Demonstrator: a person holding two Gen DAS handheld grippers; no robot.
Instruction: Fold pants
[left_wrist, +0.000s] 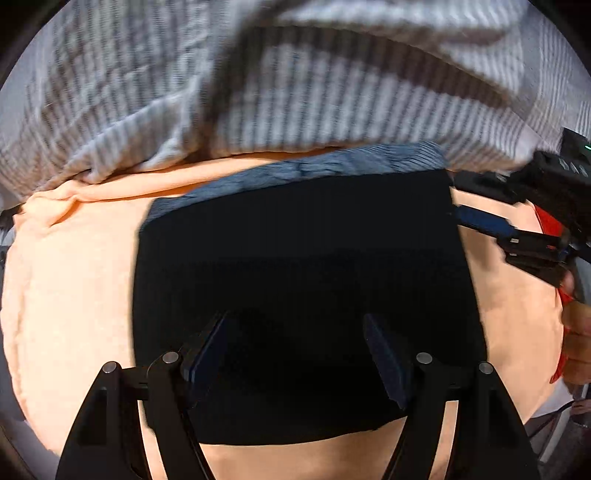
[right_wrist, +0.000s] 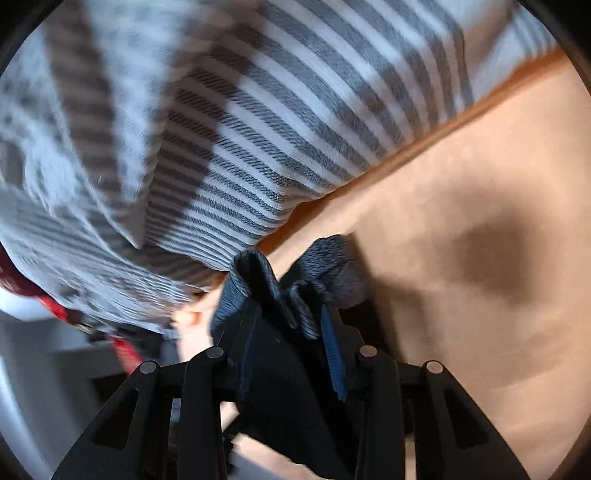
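The dark pants (left_wrist: 303, 280) lie folded into a rectangle on a peach cloth (left_wrist: 74, 295), with a blue ribbed waistband (left_wrist: 314, 166) along the far edge. My left gripper (left_wrist: 295, 332) is open just above the pants' near half, holding nothing. My right gripper (left_wrist: 458, 218) reaches in from the right and pinches the pants' far right corner. In the right wrist view my right gripper (right_wrist: 291, 321) is shut on bunched blue ribbed fabric of the pants (right_wrist: 258, 288).
A grey-and-white striped blanket (left_wrist: 258, 92) lies bunched behind the pants and fills the upper left of the right wrist view (right_wrist: 221, 129). A person's hand (left_wrist: 576, 332) and something red show at the right edge.
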